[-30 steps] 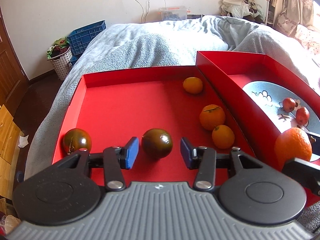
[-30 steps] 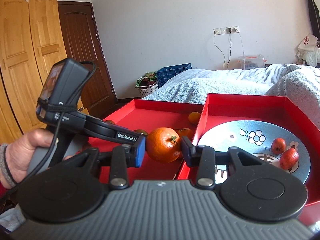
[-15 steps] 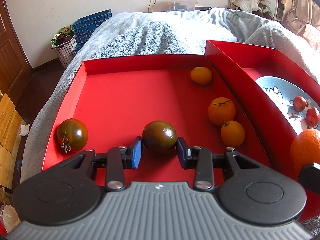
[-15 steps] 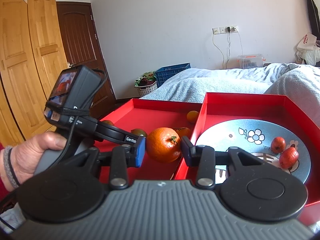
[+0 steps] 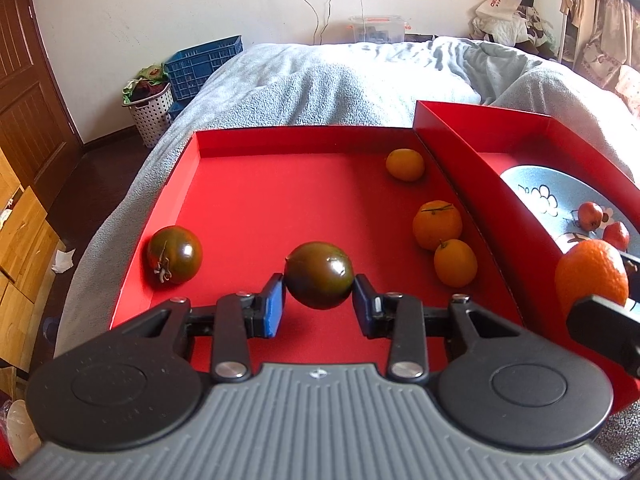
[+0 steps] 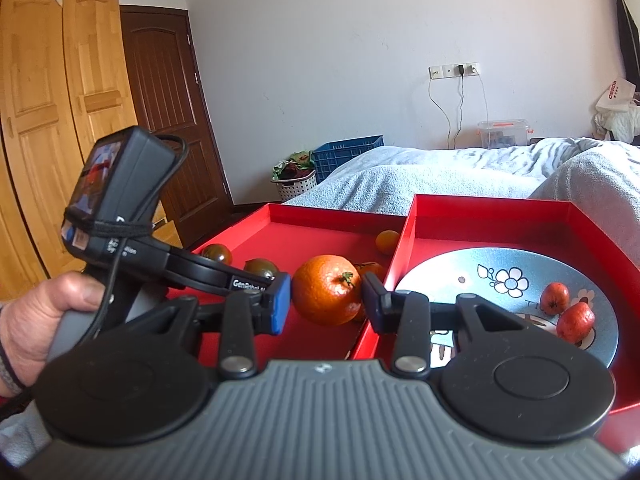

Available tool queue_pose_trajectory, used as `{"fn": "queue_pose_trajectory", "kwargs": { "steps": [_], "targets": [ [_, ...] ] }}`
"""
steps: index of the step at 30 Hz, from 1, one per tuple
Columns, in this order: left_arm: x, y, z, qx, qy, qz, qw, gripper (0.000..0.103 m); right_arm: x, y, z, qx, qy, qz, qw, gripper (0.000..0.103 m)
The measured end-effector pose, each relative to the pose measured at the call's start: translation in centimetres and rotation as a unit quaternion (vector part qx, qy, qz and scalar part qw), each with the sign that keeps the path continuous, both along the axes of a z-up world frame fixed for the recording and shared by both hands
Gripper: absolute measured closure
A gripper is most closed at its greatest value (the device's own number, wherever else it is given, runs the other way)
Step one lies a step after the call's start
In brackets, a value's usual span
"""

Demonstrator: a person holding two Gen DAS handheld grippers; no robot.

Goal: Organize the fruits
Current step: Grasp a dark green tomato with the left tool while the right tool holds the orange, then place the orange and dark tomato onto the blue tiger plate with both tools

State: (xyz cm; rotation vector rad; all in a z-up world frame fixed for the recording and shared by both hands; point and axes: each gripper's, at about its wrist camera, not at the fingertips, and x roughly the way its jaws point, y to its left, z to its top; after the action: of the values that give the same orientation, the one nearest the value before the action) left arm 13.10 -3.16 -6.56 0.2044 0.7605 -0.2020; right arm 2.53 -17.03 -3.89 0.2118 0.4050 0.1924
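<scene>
My left gripper (image 5: 319,303) is shut on a dark green-brown tomato (image 5: 319,274) and holds it just above the floor of the left red tray (image 5: 256,204). A second dark tomato (image 5: 174,254) lies at the tray's left wall. Three oranges (image 5: 437,224) lie along its right wall. My right gripper (image 6: 327,305) is shut on a large orange (image 6: 327,289), which also shows in the left wrist view (image 5: 591,274), above the divide between the trays. The right red tray (image 6: 496,224) holds a blue flowered plate (image 6: 472,276) with two small red fruits (image 6: 575,317).
Both trays rest on a bed with a grey blanket (image 5: 340,84). A white laundry basket (image 5: 150,110) and a blue crate (image 5: 204,64) stand on the floor beyond the bed's left side. Wooden wardrobe doors (image 6: 52,120) stand at the far left.
My left gripper closed on the dark tomato and lifted it slightly off the tray floor. My right gripper kept hold of the large orange and barely moved.
</scene>
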Motion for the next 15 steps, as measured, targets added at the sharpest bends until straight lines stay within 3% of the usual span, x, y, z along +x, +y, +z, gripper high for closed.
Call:
{"fn": "queue_pose_trajectory", "kwargs": {
  "steps": [15],
  "targets": [
    [-4.8,1.7,0.6,-0.012,-0.03,0.013,0.9994,0.061,-0.3,1.1,-0.1,-0.03,-0.006,0.02,0.999,0.061]
  ]
}}
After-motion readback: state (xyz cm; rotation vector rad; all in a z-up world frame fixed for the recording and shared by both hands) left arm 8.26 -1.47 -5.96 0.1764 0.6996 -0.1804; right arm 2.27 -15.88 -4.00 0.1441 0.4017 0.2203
